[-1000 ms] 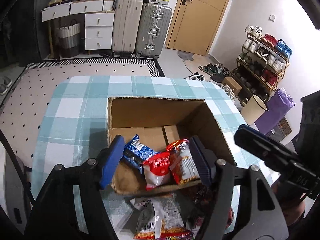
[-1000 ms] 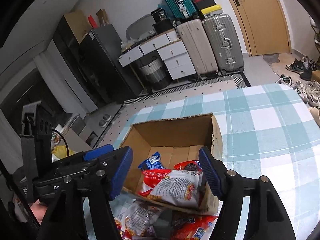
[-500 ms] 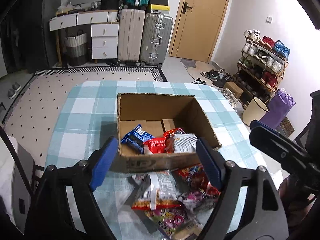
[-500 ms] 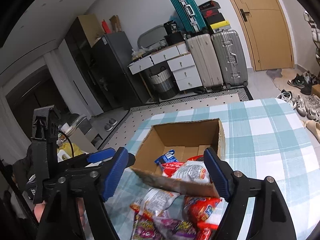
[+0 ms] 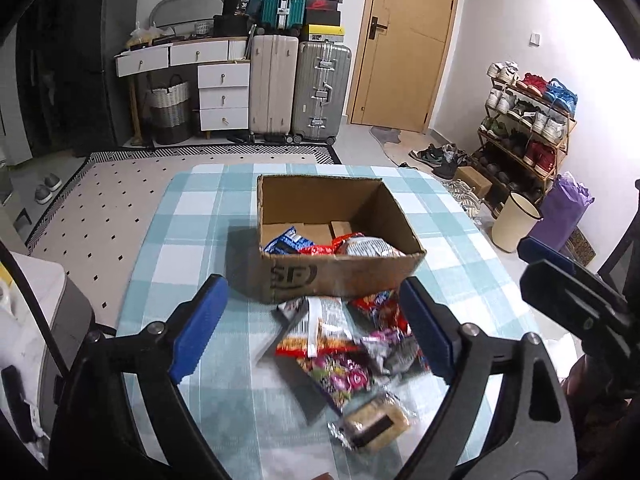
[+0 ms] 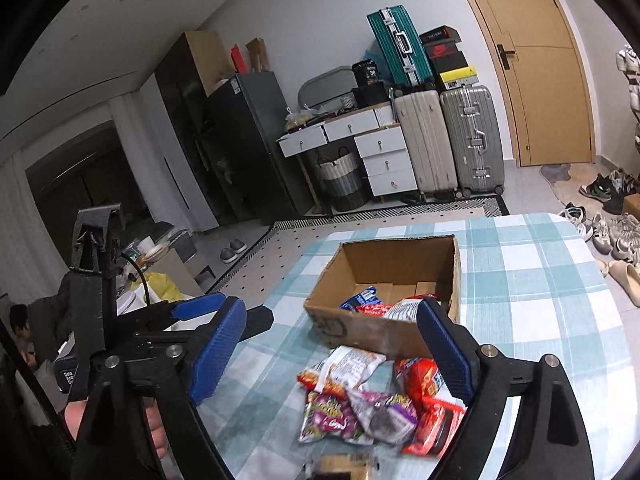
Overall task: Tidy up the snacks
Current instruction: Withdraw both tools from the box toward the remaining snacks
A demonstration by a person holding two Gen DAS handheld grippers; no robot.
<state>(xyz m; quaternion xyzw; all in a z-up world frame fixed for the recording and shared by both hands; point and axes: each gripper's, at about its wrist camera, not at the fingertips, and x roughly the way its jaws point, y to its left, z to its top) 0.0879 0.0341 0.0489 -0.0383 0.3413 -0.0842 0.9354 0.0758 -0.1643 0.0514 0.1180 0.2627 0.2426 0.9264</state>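
An open brown cardboard box (image 5: 340, 268) sits on the tabletop (image 5: 192, 248), which is covered by a teal-and-white checked cloth. Inside the box, against its near wall, lie a blue snack packet (image 5: 285, 242), a red packet (image 5: 318, 249) and a white-and-red packet (image 5: 370, 247).

On the cloth just in front of the box lies a loose heap of snacks: a white-and-orange crisp bag (image 5: 326, 328), a shiny red bag (image 6: 420, 380), a purple-and-green candy bag (image 5: 344, 376), a crumpled silver-purple wrapper (image 6: 380, 412) and, nearest, a clear-wrapped brown cake with a dark band (image 5: 378, 426). The crisp bag's far end touches the box's near wall.

The left gripper (image 5: 312, 332), black with blue pads, hovers above the heap; its jaws have just been opening and stand spread wide, pinching nothing, with the heap seen between them below. The right gripper (image 6: 340, 350), of the same build, hangs over the heap from the right side; its jaws have also just been opening and stand wide apart, pressing on nothing. In the right wrist view a hand (image 6: 154, 432) grips the left gripper's handle at the lower left.
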